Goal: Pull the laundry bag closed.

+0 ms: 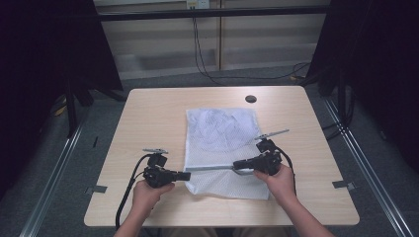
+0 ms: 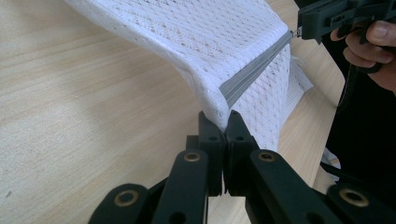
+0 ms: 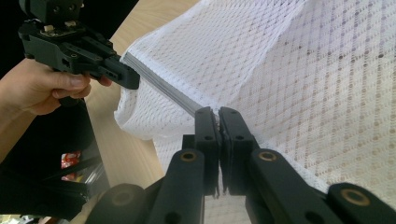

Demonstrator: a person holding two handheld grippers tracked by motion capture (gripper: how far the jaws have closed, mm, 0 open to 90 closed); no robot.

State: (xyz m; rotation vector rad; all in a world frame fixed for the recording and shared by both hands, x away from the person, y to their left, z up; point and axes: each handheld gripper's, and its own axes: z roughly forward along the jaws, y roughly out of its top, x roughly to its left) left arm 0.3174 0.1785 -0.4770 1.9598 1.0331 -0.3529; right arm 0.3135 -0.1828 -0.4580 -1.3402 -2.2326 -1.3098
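Observation:
A white mesh bag lies flat in the middle of the wooden table, with something pale and rounded inside its far half. A grey zipper runs across its near part and is lifted taut between the two grippers. My left gripper is shut on the bag's left edge at the zipper's end; its own view has the jaws pinching white mesh just below the zipper. My right gripper is shut on the zipper's right end, its jaws closed against the mesh.
A black round cap sits in the table near its far edge. Bare wood surrounds the bag on the left, right and front. Dark curtains hang at both sides, and cables run across the floor behind the table.

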